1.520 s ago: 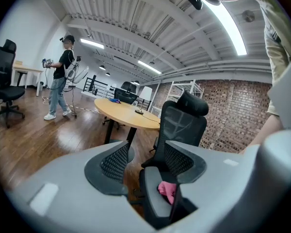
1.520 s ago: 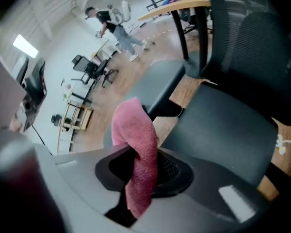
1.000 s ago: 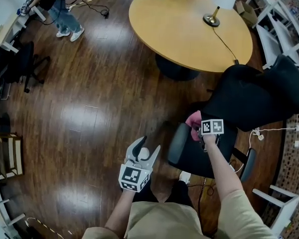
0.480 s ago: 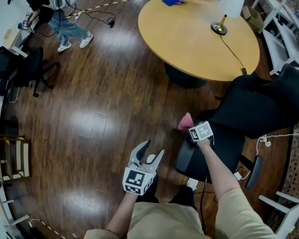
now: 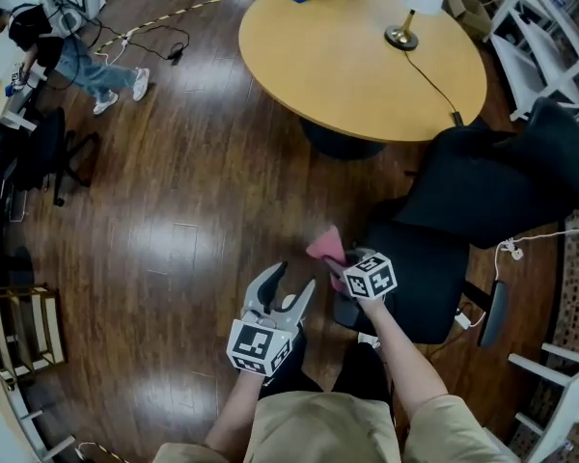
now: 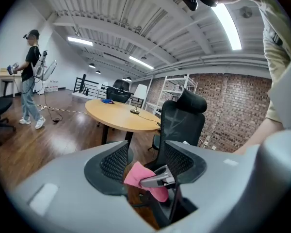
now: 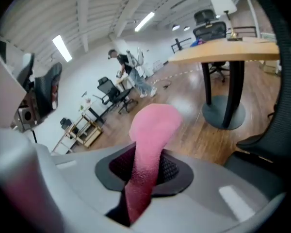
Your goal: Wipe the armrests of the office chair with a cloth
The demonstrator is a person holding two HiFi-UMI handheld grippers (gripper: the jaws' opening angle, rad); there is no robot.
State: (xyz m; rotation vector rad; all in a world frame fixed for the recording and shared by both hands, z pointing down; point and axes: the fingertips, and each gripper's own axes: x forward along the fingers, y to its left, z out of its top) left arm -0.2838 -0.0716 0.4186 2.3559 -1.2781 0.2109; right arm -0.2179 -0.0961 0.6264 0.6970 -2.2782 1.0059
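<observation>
Right gripper view shows what head view hides: right gripper (image 7: 141, 173) pinching pink cloth (image 7: 153, 125); left gripper (image 6: 146, 162) gapes empty.

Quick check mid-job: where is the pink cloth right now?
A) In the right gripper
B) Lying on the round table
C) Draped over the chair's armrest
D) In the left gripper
A: the right gripper view shows the pink cloth pinched between the jaws of the right gripper, while the left gripper stands open and holds nothing.
</observation>
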